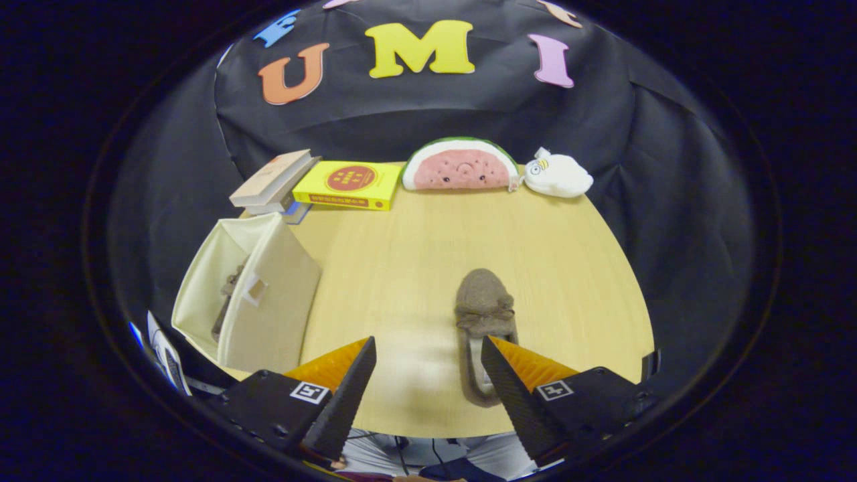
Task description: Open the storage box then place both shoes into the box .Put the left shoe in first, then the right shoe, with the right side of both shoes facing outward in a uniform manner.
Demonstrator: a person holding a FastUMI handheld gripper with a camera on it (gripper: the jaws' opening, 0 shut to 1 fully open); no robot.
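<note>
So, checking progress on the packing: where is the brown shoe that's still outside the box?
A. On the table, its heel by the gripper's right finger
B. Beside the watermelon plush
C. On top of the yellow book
A: the brown shoe lies on the table, heel end against the open gripper's right finger.

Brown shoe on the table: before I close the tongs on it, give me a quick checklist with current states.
1. Storage box open: ok, its opening shows.
2. First shoe in the box: ok, a dark shape lies inside; which shoe it is, cannot tell.
3. Tongs open: ok, fingers spread wide, holding nothing.
4. Brown shoe between the fingers: not ok, its heel sits by one finger, off centre.
5. Shoe's right side facing outward: cannot tell from this angle.
6. Table path from shoe to box: ok; books, watermelon plush and white plush lie far back.
</note>
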